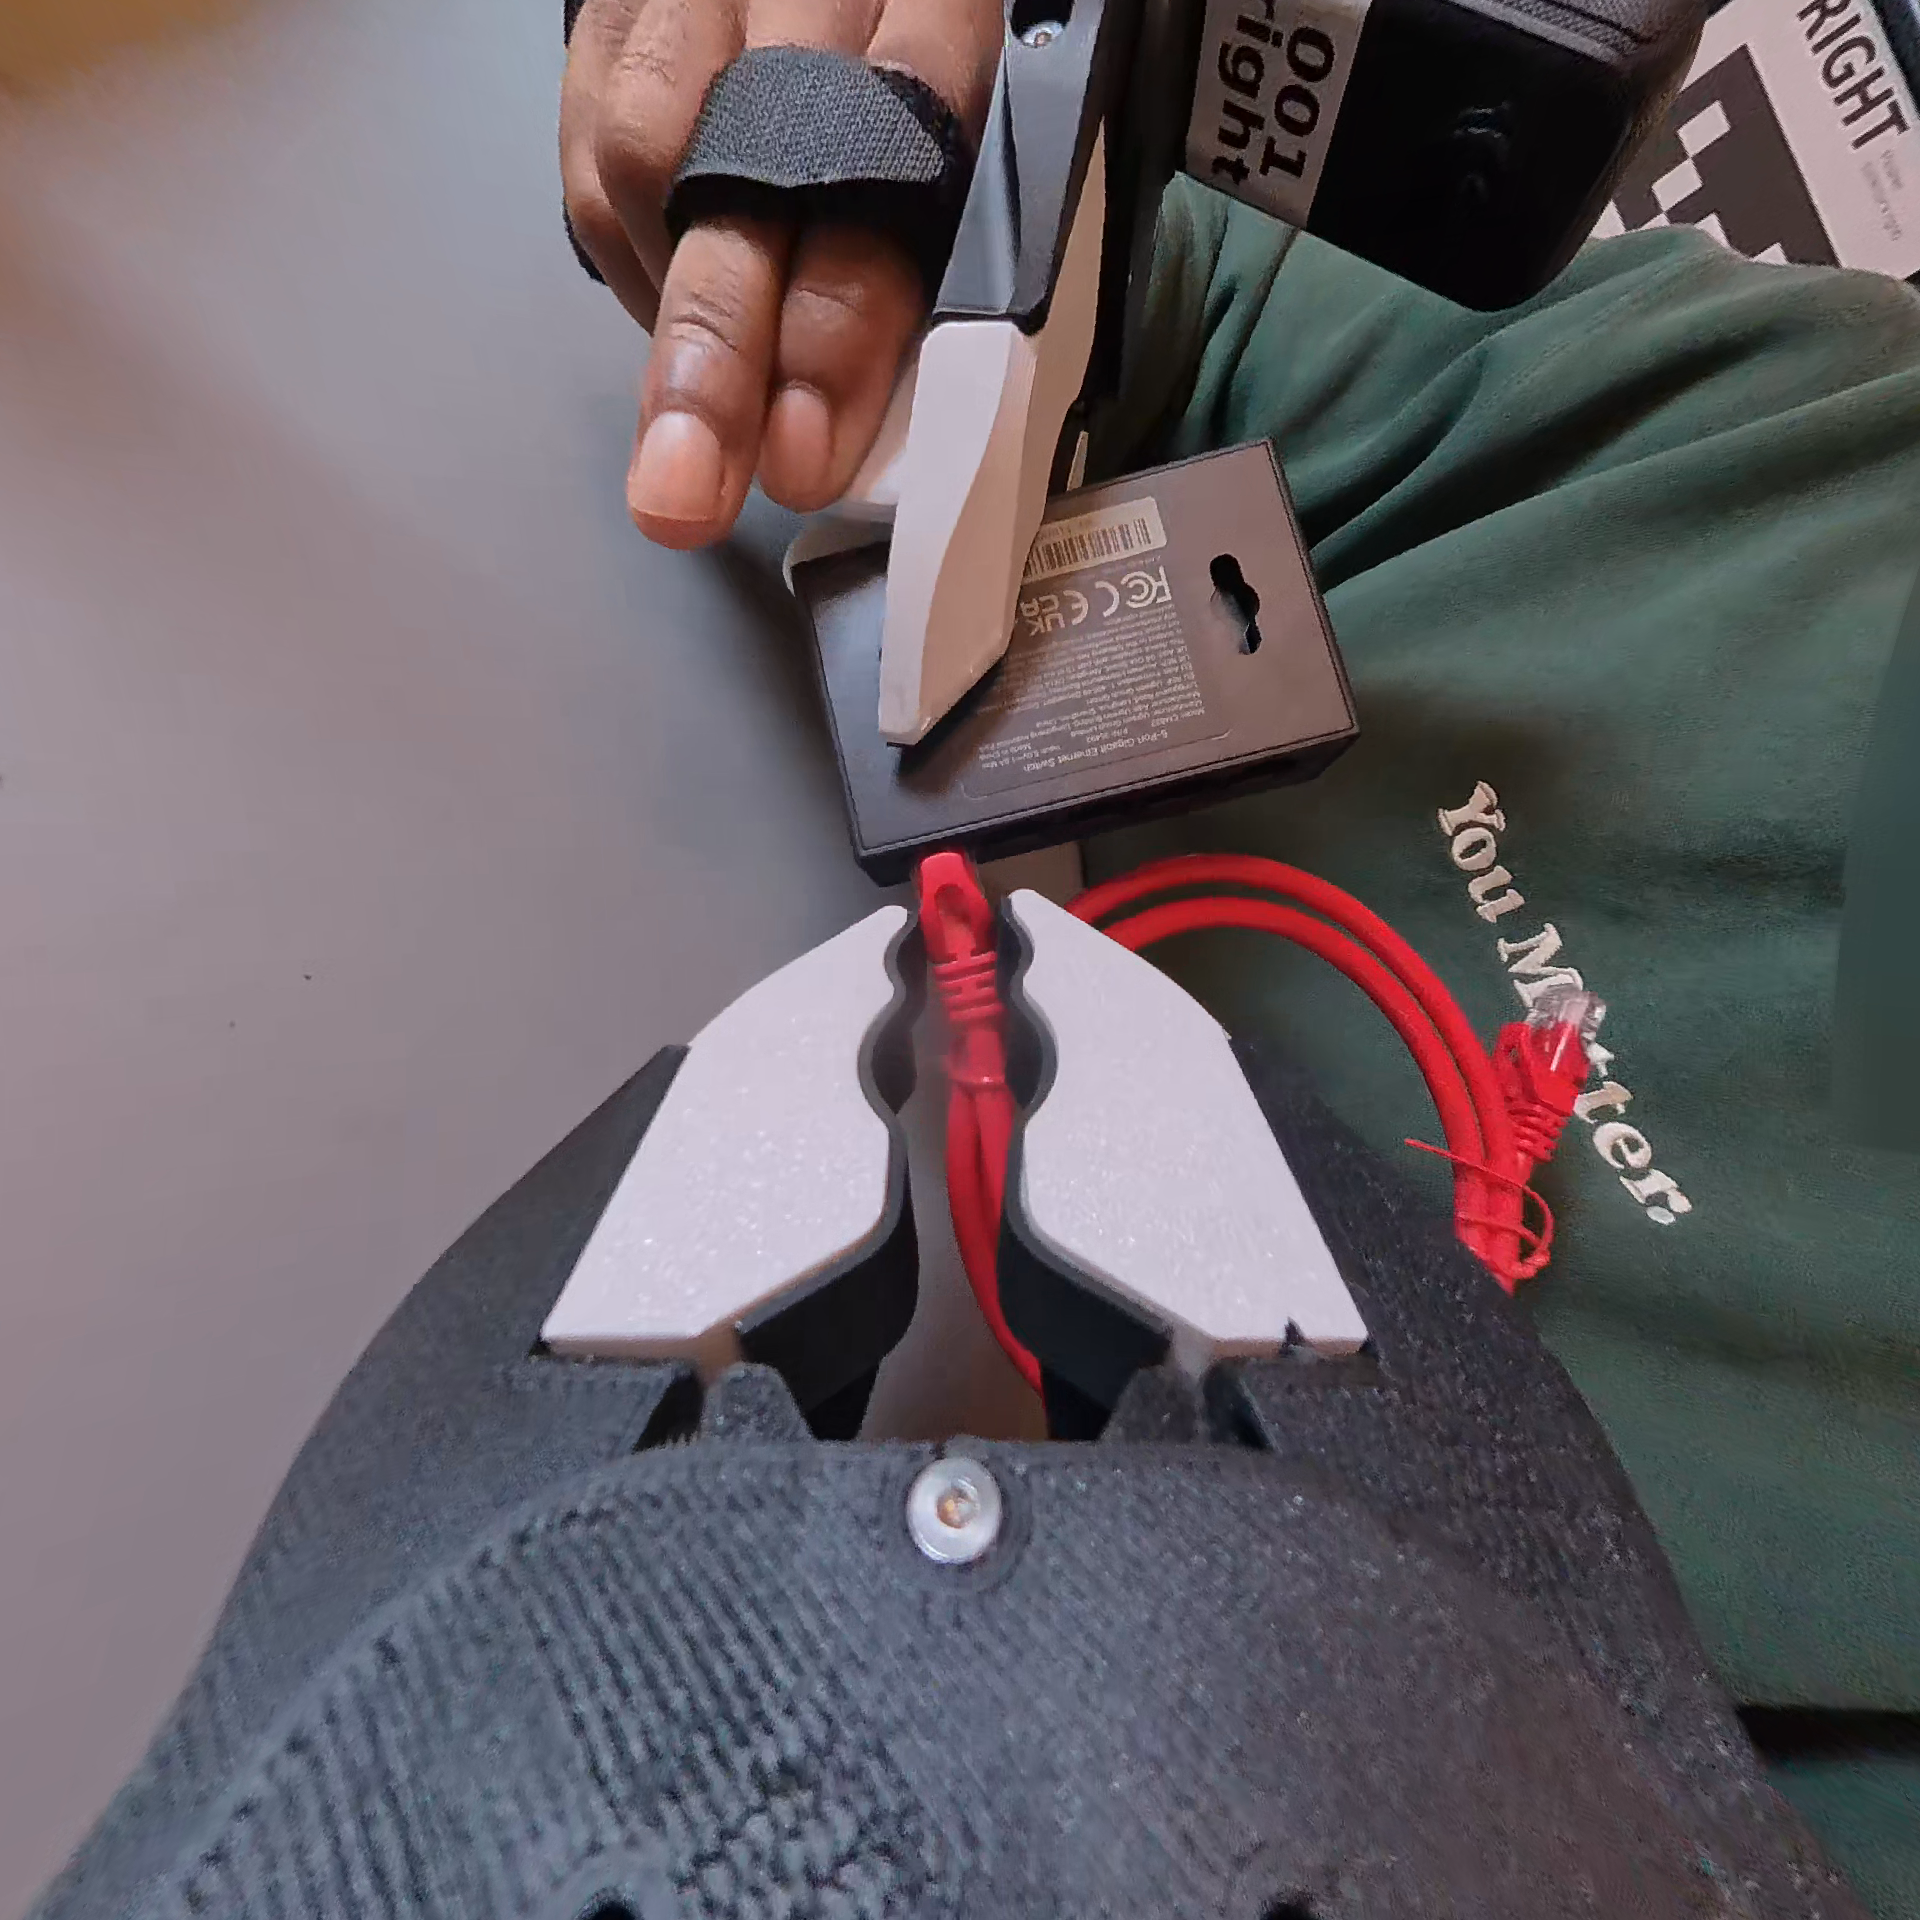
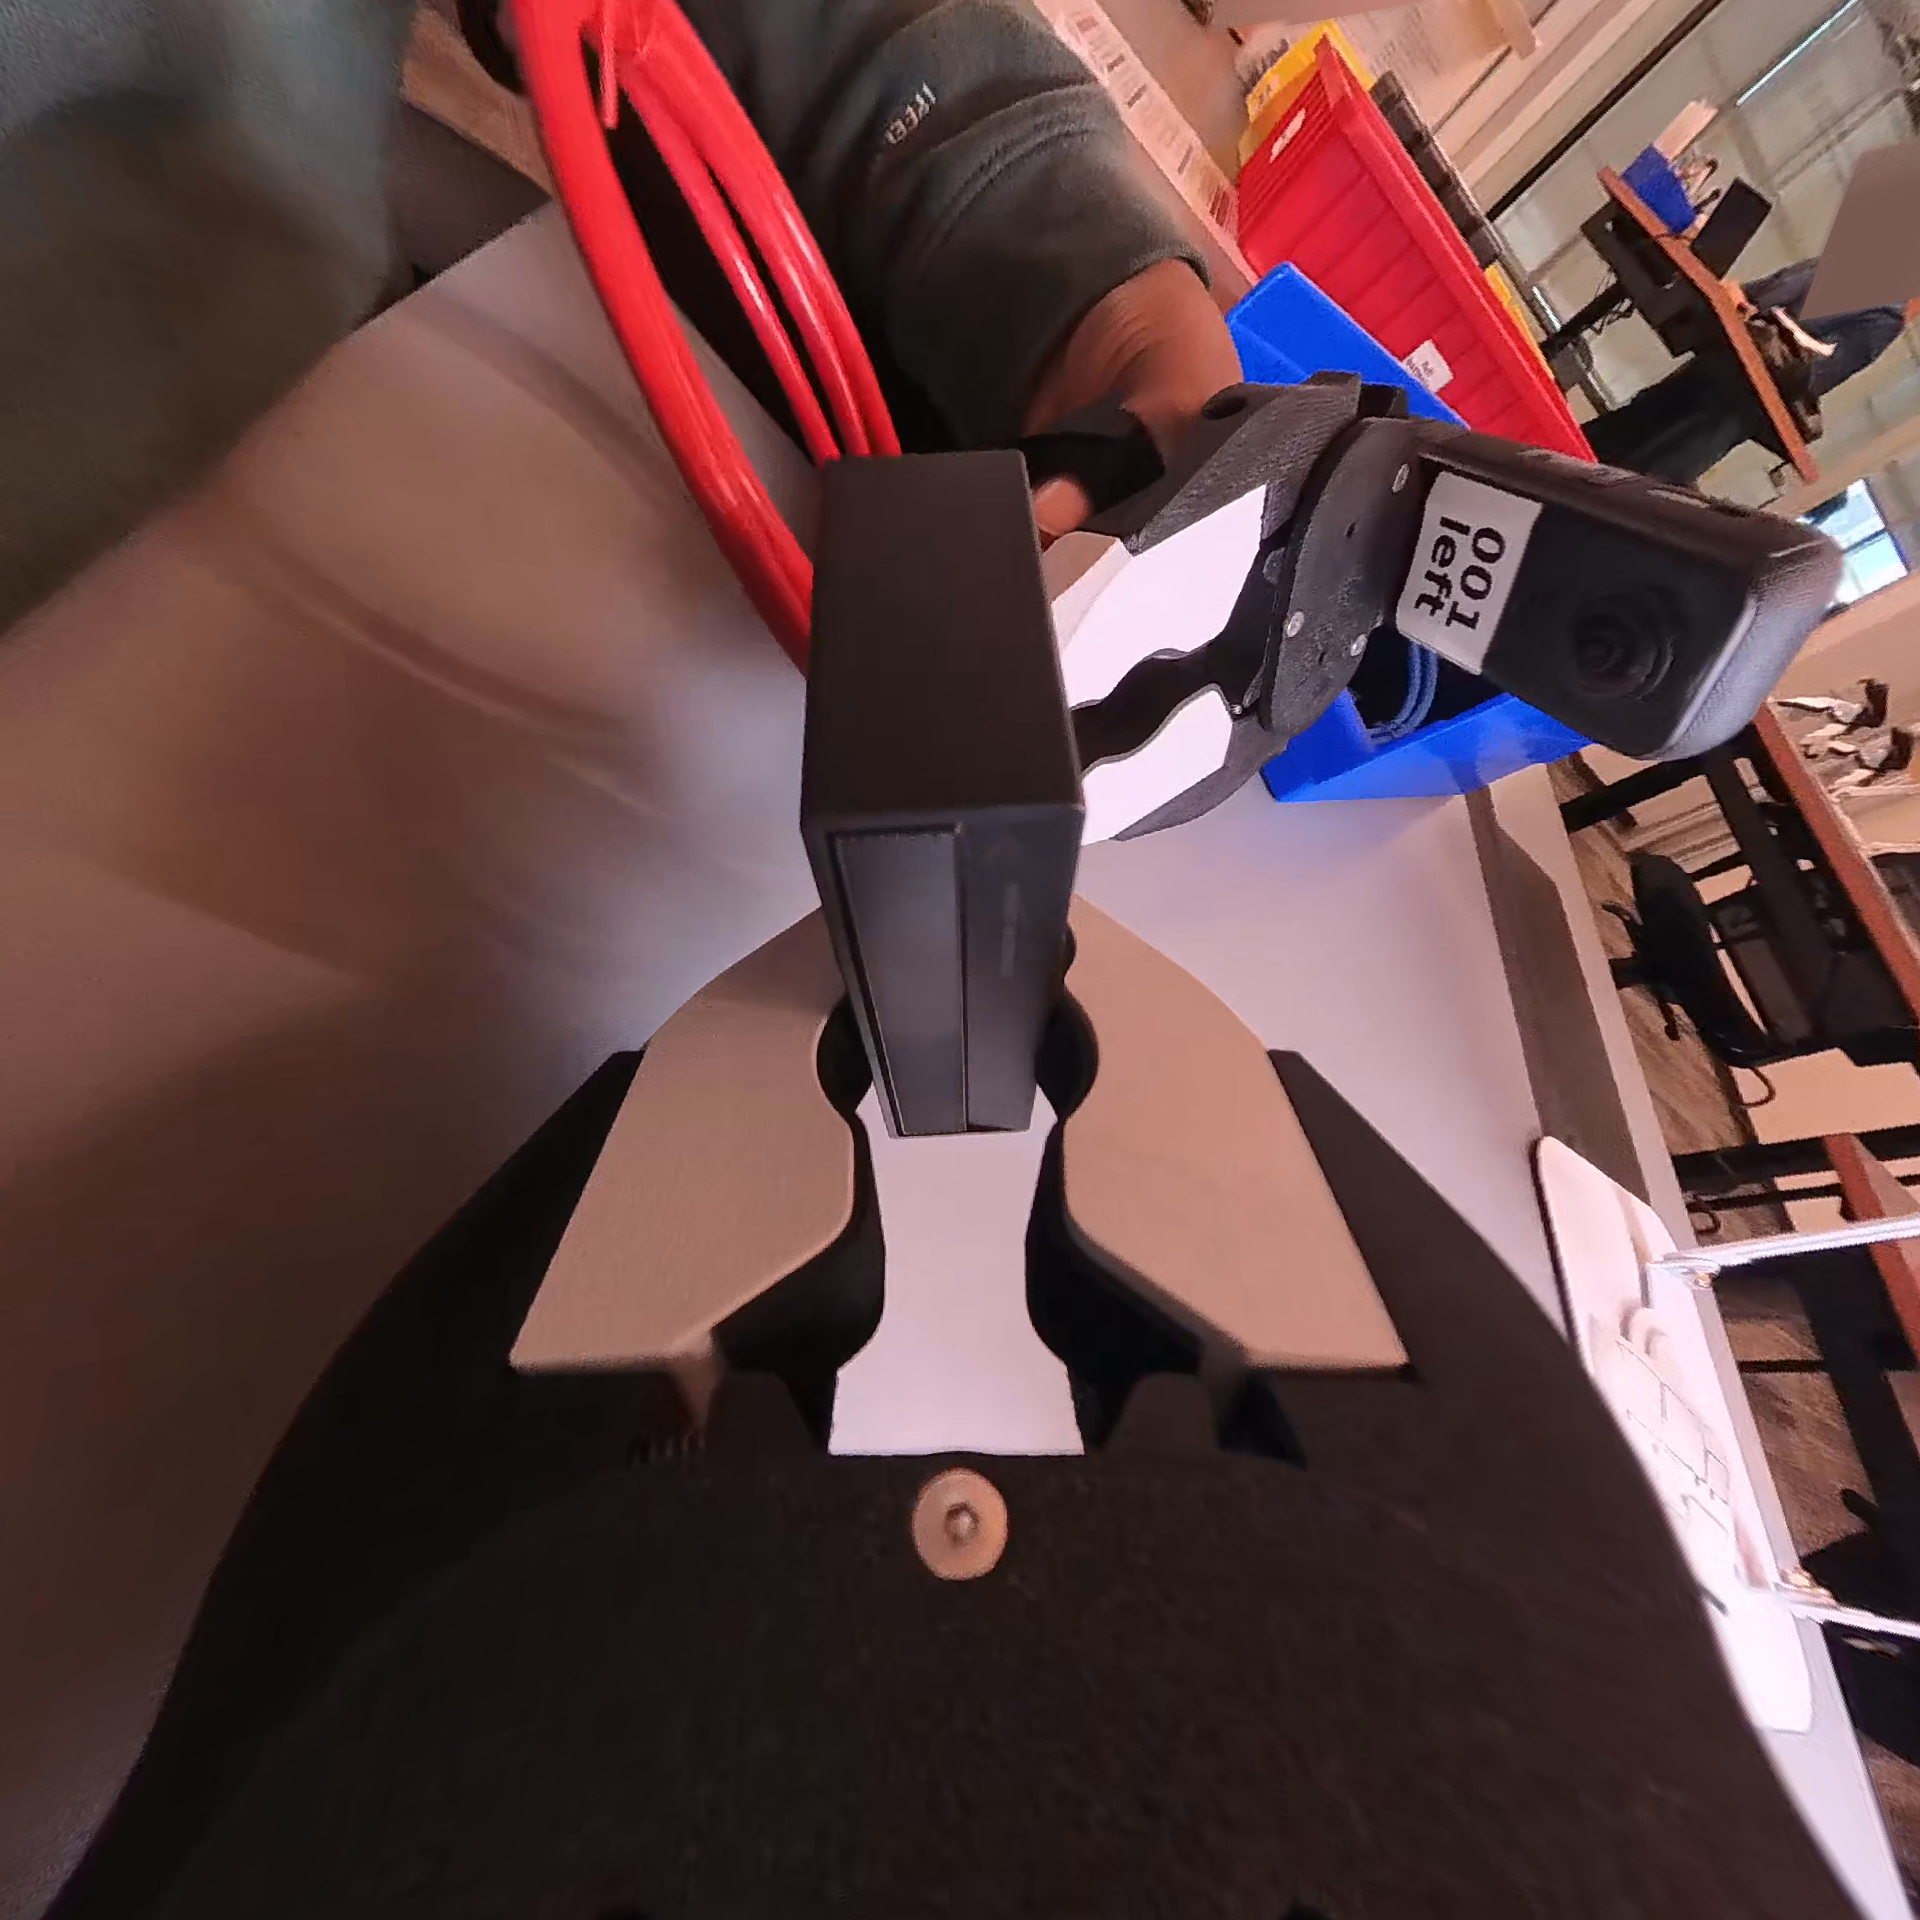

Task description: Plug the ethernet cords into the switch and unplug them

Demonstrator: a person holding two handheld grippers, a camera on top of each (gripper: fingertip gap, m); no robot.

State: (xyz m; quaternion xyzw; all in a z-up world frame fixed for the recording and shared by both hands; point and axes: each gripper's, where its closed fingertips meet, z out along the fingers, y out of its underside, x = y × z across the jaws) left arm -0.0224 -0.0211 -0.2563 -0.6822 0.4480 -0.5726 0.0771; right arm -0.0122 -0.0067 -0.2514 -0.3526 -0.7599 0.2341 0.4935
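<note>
Pinching stiff red plug (image 1: 961, 961) in left gripper (image 1: 956, 914) fingers at its boot, bracing light rigid switch (image 2: 935, 790) between right gripper (image 2: 951, 1039) fingers.

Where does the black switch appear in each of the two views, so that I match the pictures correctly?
Left wrist view: the black switch is above centre, label side up, clamped by the right gripper, with a red plug at its near edge.
Right wrist view: the switch is at centre, seen edge-on, held between that view's own gripper fingers.
Shared landmark: the looped red ethernet cord beside the switch.
</note>
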